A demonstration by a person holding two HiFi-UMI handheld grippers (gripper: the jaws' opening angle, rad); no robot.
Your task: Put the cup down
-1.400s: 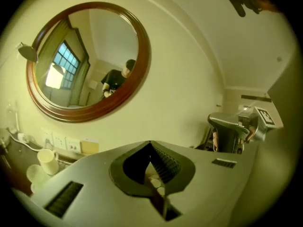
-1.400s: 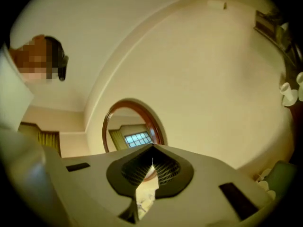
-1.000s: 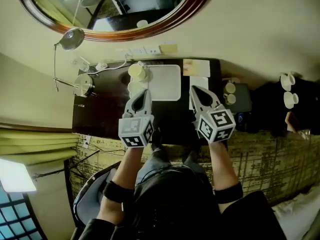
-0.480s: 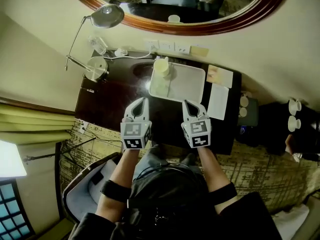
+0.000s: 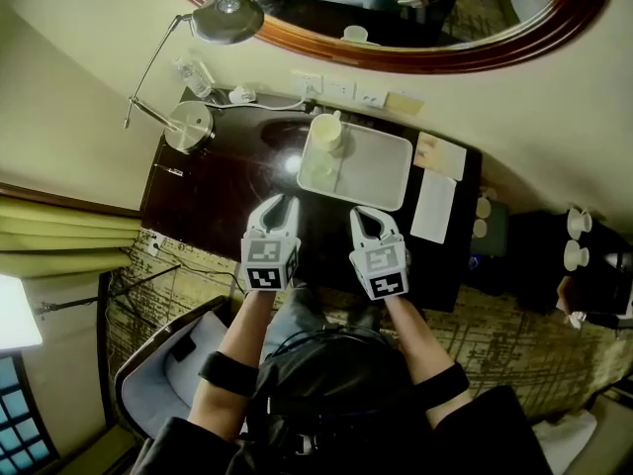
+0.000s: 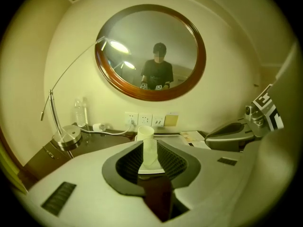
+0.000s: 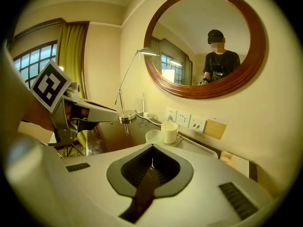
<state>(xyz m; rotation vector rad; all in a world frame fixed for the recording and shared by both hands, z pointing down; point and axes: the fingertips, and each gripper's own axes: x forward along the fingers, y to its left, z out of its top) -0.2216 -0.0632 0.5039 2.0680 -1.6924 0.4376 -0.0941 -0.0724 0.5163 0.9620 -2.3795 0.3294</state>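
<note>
The dark worktop (image 5: 218, 186) is carrying a tray (image 5: 374, 166) holding a cup (image 5: 328, 132) and a glass (image 5: 318, 172); the left tool (image 5: 281, 203) has just been opening, empty; the right tool (image 5: 363, 214) is sitting closed

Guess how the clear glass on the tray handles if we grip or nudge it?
Clear glass: looks thin and smooth, so probably light, slippery, fragile. It stands upright close beside the white mug on the tray; a sideways push may knock it against the mug or tip it.

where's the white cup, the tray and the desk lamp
white cup (image 5: 327, 132), head view, on its open top
tray (image 5: 374, 166), head view, on the bare floor of the tray
desk lamp (image 5: 190, 127), head view, on its round base
</note>
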